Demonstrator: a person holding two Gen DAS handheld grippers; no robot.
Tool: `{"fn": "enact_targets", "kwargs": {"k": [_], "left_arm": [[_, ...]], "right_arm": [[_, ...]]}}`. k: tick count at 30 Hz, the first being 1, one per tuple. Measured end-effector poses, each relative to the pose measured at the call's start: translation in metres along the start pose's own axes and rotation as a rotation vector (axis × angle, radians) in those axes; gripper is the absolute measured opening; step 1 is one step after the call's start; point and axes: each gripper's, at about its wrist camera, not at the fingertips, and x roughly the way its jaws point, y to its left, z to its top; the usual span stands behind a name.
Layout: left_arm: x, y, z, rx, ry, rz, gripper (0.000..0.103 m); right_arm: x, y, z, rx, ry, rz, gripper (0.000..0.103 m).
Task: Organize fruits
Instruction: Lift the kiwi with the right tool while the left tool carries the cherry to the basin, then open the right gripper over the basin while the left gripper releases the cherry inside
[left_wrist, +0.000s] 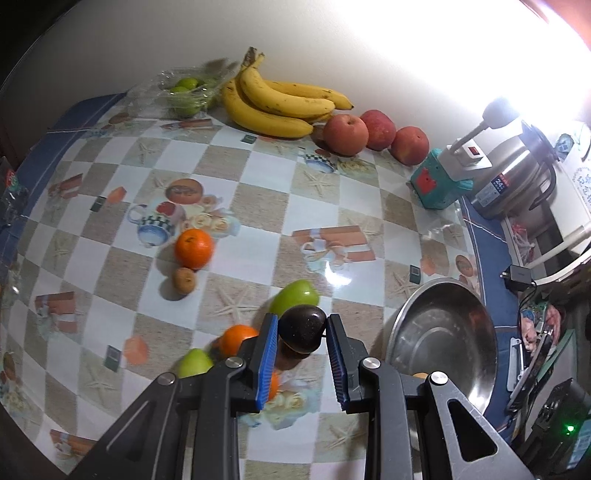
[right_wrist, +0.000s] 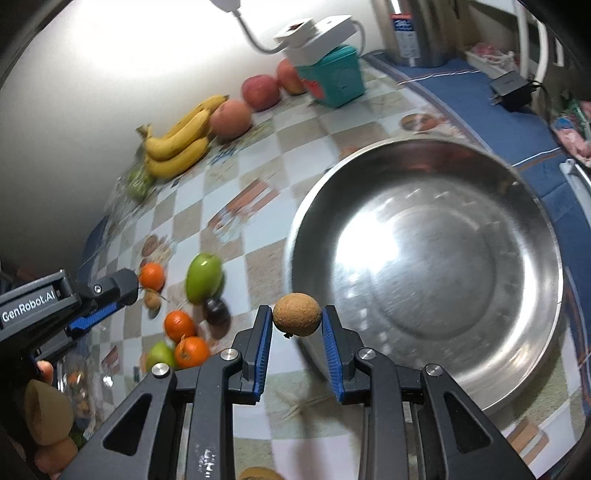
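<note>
Both grippers are closed on fruit, apparently to carry it to the bowl (right_wrist: 424, 266), which judging by the task is where loose fruit gets gathered. The left gripper (left_wrist: 301, 328) clamps a dark plum (left_wrist: 302, 330) between its blue pads, lifted clear of the table (left_wrist: 258, 206). The right gripper (right_wrist: 297, 319) pinches a small brown round fruit (right_wrist: 296, 314) at the bowl's near rim, at about 8 o'clock of the bowl. The bowl looks empty, so sorting seems barely begun.

Along the wall at 12 o'clock, larger fruit sits in a row, probably already arranged: one bunch of bananas (left_wrist: 280, 99), three red apples (left_wrist: 376, 134), and a clear plastic box of limes (left_wrist: 188, 92), whose number I cannot tell.

Loose on the table, from the right wrist view: three oranges (right_wrist: 180, 325), two green apples (right_wrist: 203, 277), another dark plum (right_wrist: 216, 310), and one small brown fruit (right_wrist: 152, 299).
</note>
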Motion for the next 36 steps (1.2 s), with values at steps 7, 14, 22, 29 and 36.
{"fn": "enact_targets", "kwargs": {"k": [7,14,22,29,36], "left_arm": [[0.017,-0.025,-0.006,0.055,-0.024,-0.017,0.029],[0.032,-0.058,-0.01,0.137,-0.041,-0.057,0.029],[0.051,-0.093,-0.018,0.234,-0.02,-0.118,0.029],[0.065,-0.106,-0.03,0.285,0.021,-0.131,0.029],[0.073,-0.109,-0.039,0.305,0.052,-0.129,0.03]], "right_arm": [[-0.012,-0.037,0.013,0.137,-0.08,-0.066,0.029],[-0.016,-0.069,0.024,0.225,-0.134,-0.148,0.029],[-0.014,-0.09,0.026,0.271,-0.158,-0.213,0.029],[-0.014,-0.098,0.028,0.284,-0.165,-0.25,0.029],[-0.011,-0.102,0.027,0.298,-0.141,-0.251,0.029]]}}
